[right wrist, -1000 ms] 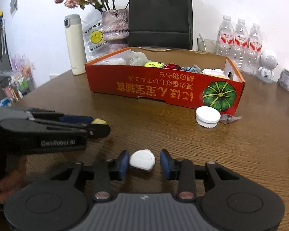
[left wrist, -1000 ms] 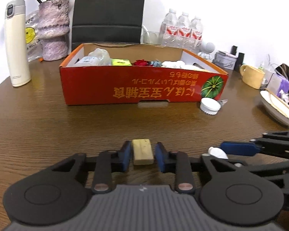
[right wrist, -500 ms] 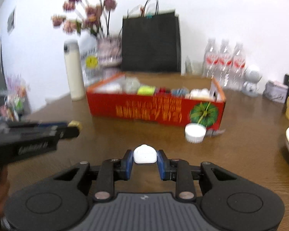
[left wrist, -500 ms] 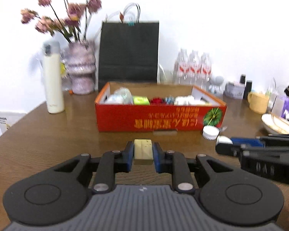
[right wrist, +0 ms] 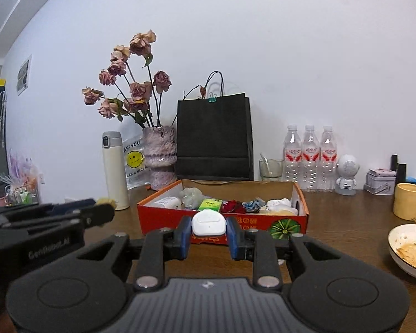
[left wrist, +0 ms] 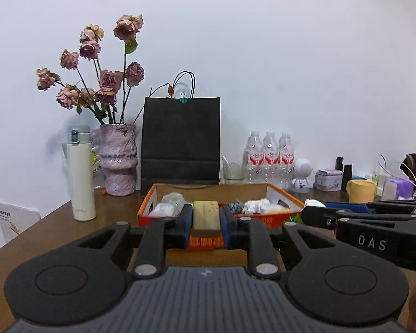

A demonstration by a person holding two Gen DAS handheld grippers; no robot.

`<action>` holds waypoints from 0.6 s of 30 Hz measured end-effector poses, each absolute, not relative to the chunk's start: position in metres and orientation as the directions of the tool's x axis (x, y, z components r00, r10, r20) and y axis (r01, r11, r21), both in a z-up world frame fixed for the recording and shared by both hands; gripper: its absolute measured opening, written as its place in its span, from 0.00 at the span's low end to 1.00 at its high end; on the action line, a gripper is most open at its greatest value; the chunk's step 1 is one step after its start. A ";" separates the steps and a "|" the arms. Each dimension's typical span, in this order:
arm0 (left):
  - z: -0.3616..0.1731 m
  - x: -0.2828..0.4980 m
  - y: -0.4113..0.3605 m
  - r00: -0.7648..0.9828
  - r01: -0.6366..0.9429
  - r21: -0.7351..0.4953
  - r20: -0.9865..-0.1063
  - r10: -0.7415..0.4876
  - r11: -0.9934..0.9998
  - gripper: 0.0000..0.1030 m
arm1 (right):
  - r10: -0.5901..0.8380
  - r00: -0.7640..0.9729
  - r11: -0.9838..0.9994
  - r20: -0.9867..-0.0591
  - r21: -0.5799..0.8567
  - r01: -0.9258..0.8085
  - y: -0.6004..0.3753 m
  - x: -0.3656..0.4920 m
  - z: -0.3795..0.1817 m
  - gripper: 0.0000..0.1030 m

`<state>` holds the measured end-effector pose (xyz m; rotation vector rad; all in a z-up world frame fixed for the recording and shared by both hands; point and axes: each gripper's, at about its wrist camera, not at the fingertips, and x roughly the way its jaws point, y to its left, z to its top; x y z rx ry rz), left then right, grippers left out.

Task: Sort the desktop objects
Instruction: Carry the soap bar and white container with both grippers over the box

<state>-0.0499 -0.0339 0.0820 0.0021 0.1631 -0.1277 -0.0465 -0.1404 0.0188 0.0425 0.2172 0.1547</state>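
My left gripper (left wrist: 206,222) is shut on a tan rectangular block (left wrist: 206,217) and holds it up in front of the red cardboard box (left wrist: 287,198). My right gripper (right wrist: 208,229) is shut on a small white rounded case (right wrist: 208,222), also lifted before the red box (right wrist: 301,204). The box holds several small items: a green packet (right wrist: 209,204), a red flower, white pieces. Each gripper shows at the edge of the other's view, the right one (left wrist: 316,213) and the left one (right wrist: 105,208).
A cream flask (left wrist: 81,177), a vase of dried roses (left wrist: 118,161), a black paper bag (left wrist: 180,144) and water bottles (left wrist: 269,158) stand behind the box. A yellow mug (right wrist: 408,201) and a dirty bowl (right wrist: 407,249) sit at the right.
Both grippers closed on their objects, the block and the white case, and lifted them off the table; the views rose and now look level at the box.
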 end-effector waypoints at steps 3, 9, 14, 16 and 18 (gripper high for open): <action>0.085 -0.016 -0.037 0.987 0.087 0.036 -0.141 -0.081 0.996 0.21 | 0.158 0.967 0.987 -0.199 0.069 -0.147 -0.143 -0.020 0.027 0.25; 0.099 0.084 -0.022 0.977 0.081 -0.017 -0.197 -0.083 0.997 0.21 | 0.145 0.958 0.987 -0.248 0.108 -0.121 -0.164 0.066 0.037 0.25; 0.118 0.185 0.005 0.930 0.084 -0.126 -0.346 -0.123 0.988 0.21 | 0.171 0.911 0.979 -0.375 0.171 -0.114 -0.192 0.151 0.052 0.25; 0.115 0.225 0.013 0.891 0.080 -0.170 -0.430 -0.147 0.982 0.21 | 0.173 0.876 0.980 -0.450 0.168 -0.107 -0.198 0.186 0.052 0.25; 0.106 0.256 0.016 0.845 0.083 -0.180 -0.508 -0.165 0.980 0.21 | 0.174 0.830 0.980 -0.530 0.179 -0.092 -0.203 0.222 0.049 0.25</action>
